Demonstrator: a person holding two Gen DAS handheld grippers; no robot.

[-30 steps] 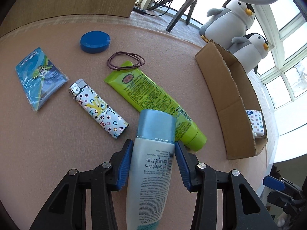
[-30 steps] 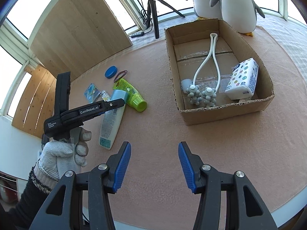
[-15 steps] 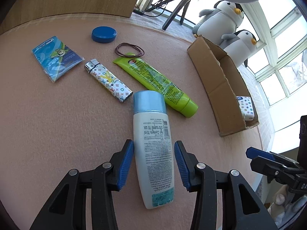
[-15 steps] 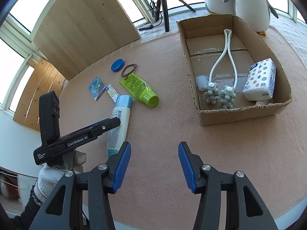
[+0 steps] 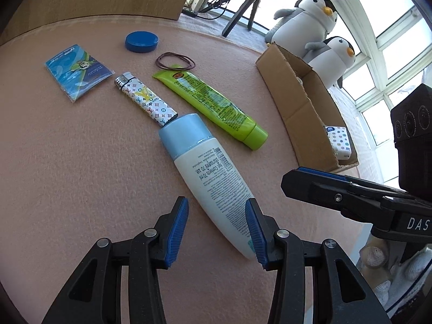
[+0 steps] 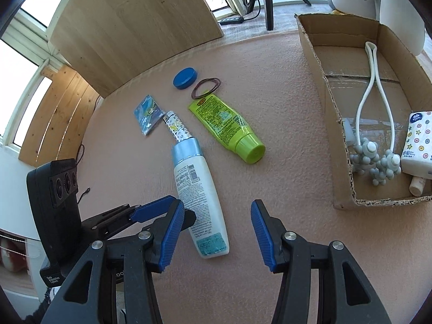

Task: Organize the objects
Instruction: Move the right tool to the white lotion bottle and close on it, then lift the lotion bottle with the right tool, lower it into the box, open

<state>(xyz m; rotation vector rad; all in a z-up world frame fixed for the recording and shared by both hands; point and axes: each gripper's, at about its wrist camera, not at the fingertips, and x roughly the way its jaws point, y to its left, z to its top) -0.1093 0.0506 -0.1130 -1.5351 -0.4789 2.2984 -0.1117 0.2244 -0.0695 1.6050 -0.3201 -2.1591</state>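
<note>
A white bottle with a light blue cap (image 5: 208, 172) lies on the pink table, also in the right wrist view (image 6: 198, 197). My left gripper (image 5: 217, 232) is open, its fingers on either side of the bottle's bottom end, not gripping it. My right gripper (image 6: 217, 235) is open and empty, just right of the bottle's base. A green tube (image 5: 213, 102) (image 6: 225, 125), a patterned lighter (image 5: 147, 102) (image 6: 176, 129), brown rubber bands (image 5: 175, 61) (image 6: 206, 87), a blue lid (image 5: 141, 41) (image 6: 185, 77) and a blue packet (image 5: 77, 70) (image 6: 147, 113) lie beyond.
An open cardboard box (image 6: 328, 102) stands at the right, holding a white massager (image 6: 374, 124), a tissue pack (image 6: 419, 145) and a small bottle. It also shows in the left wrist view (image 5: 299, 108). Two plush penguins (image 5: 324, 40) sit behind it. A wooden board (image 6: 135, 21) leans at the back.
My left gripper has let go of the bottle and drawn back toward its base. The bottle now lies on the table. My right gripper has moved left, close to the bottle.
</note>
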